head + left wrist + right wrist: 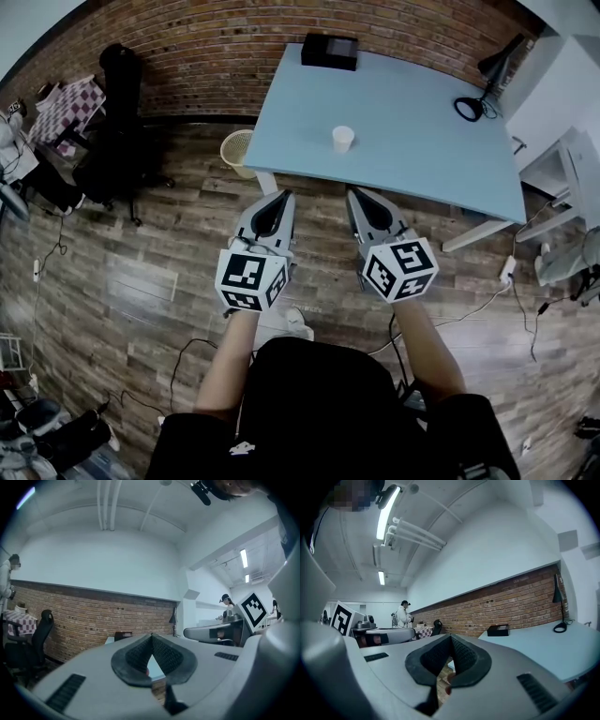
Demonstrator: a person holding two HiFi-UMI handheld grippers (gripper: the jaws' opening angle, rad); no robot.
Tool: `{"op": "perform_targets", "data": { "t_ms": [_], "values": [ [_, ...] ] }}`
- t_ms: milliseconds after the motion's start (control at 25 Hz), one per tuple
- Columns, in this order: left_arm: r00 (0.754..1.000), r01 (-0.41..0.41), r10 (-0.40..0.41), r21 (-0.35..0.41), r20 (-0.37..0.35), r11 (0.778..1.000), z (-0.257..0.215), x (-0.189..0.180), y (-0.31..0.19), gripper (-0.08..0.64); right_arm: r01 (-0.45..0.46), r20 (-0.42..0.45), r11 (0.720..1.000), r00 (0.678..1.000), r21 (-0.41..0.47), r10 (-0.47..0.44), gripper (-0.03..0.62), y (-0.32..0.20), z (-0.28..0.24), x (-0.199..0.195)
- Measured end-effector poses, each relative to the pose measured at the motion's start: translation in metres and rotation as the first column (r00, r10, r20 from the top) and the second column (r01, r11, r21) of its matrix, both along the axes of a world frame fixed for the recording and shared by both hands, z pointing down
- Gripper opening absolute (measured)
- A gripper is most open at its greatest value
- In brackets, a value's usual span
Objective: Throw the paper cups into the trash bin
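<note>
A single white paper cup [343, 139] stands upright near the middle of the light blue table [412, 150]. A pale wicker trash bin [237, 150] sits on the wooden floor at the table's left corner. My left gripper [283, 196] and right gripper [358, 193] are held side by side over the floor, just short of the table's near edge. Both point toward the table. Each has its jaws shut with nothing between them, as the left gripper [151, 637] and right gripper [450, 637] show in their own views. The cup is hidden in both gripper views.
A black box [329, 51] lies at the table's far edge, and a black desk lamp [483, 94] stands at its right end. A black office chair [117, 141] is left of the bin. White furniture [572, 169] and floor cables [487, 300] lie to the right.
</note>
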State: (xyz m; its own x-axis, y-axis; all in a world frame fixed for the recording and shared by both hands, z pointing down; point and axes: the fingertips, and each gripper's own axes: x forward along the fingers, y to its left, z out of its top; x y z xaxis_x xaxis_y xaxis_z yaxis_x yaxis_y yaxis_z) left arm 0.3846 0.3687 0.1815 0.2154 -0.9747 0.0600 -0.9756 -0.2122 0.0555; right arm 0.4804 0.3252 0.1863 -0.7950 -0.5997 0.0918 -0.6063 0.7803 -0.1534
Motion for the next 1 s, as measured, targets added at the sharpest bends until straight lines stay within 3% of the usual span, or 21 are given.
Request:
{"op": "perform_targets", "data": {
  "t_ms": [600,1000],
  "values": [
    [0.998,-0.044,0.044,0.001,-0.05,0.999,0.017,-0.068,-0.035,0.002,-0.055,-0.067,0.999,0.996,0.0,0.055,-0.005,-0.037,0.019,-0.063],
    [0.995,-0.052,0.05,-0.024,-0.083,0.998,0.029,-0.091,-0.058,0.002,-0.047,-0.129,0.999,0.99,0.016,0.049,-0.005,-0.062,0.033,-0.083]
  ]
}}
